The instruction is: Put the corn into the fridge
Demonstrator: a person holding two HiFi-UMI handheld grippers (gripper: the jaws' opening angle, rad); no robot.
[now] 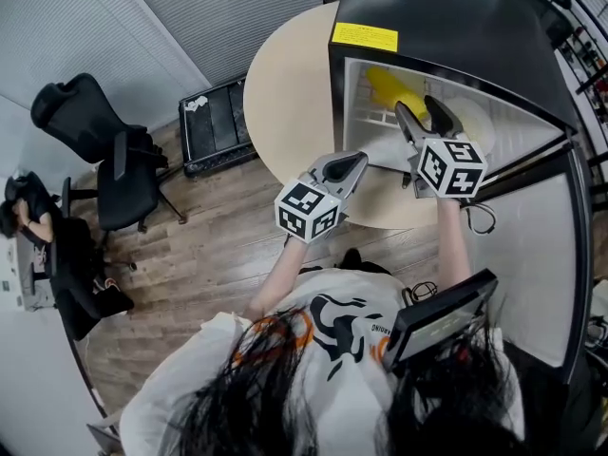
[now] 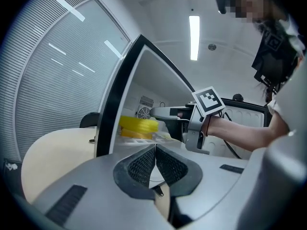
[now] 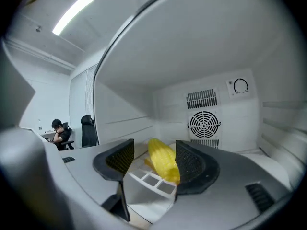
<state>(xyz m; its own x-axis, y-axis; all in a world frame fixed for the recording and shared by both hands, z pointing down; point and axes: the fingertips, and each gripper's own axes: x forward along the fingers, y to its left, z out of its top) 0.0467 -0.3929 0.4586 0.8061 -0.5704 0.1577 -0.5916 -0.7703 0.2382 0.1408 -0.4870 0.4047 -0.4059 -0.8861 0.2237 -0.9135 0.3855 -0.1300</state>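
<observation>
– So, where do we find the corn (image 3: 163,159)?

– We see it lying on the white slotted shelf (image 3: 153,182) inside the small fridge (image 1: 446,27), which stands on a round table (image 1: 285,93). The yellow cob points toward the back wall.

– And the grippers?

– The right gripper (image 3: 154,155) reaches into the fridge with its jaws spread wide and nothing clamped. The corn shows between them, close against the right-hand pad; we cannot tell whether it touches. The left gripper (image 2: 155,150) hangs outside the fridge, its jaws pressed together on nothing.

– What do we think could go wrong from here?

– Mostly the way out. If the right gripper backs off crookedly, that near pad could catch the cob and drag it toward the front edge of the shelf. A cob is round, so we judge even a light nudge could set it rolling, perhaps off the shelf.

– Anything else?

– The fridge door (image 1: 527,264) stands open beside the right arm. We would expect trouble if it were swung shut while the gripper is inside, or if the corn had slid forward into its path.
</observation>
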